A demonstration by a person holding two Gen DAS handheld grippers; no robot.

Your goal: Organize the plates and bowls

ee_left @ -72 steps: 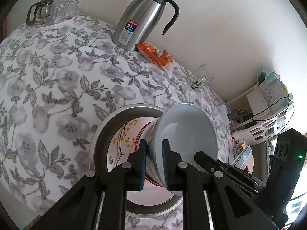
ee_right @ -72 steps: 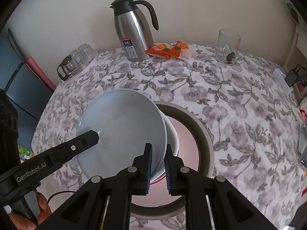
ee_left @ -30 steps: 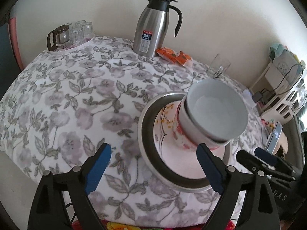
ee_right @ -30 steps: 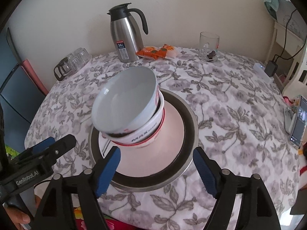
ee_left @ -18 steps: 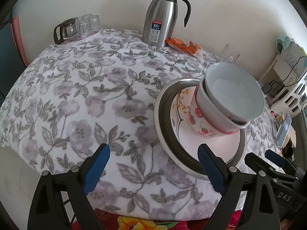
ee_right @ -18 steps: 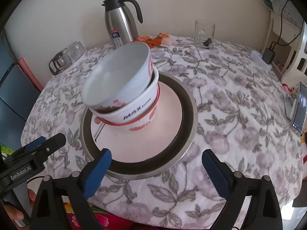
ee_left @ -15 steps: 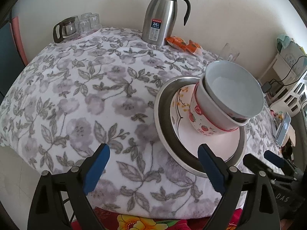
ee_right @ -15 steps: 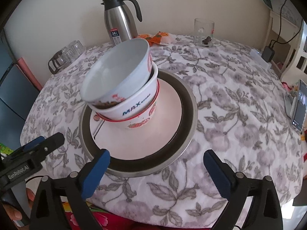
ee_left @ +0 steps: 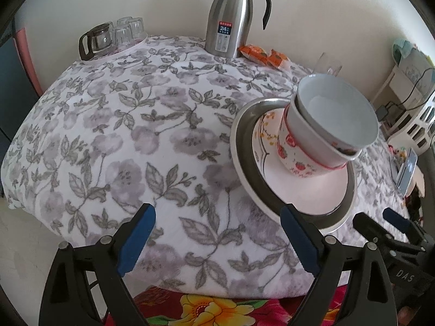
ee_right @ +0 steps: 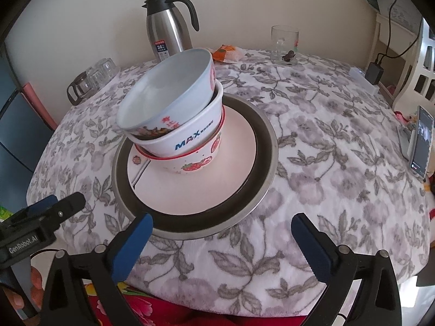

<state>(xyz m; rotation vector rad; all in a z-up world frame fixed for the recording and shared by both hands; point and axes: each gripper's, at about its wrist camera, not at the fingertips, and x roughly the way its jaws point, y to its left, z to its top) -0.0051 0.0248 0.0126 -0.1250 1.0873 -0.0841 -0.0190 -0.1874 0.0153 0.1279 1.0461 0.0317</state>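
A stack of bowls (ee_right: 174, 114) stands tilted on a pale pink plate (ee_right: 217, 179), which lies in a steel-rimmed dish (ee_right: 266, 146) on the flowered tablecloth. The top bowl (ee_left: 337, 116) is white inside and leans toward the table's front left. The stack also shows in the left wrist view on the plate (ee_left: 304, 190). My left gripper (ee_left: 217, 233) is open and empty, near the table's front edge, left of the dish. My right gripper (ee_right: 220, 239) is open and empty, just in front of the dish.
A steel thermos jug (ee_left: 231, 16) stands at the back by the wall, with orange snack packets (ee_left: 261, 54) beside it. A glass pot and glasses (ee_left: 111, 38) sit on a tray at the back left. A glass mug (ee_right: 284, 44) stands at the back right. A phone (ee_right: 421, 144) leans at the right edge.
Both grippers have let go of the top bowl, opened wide and drawn back toward the table's front edge. The bowl now rests tilted on the stack.
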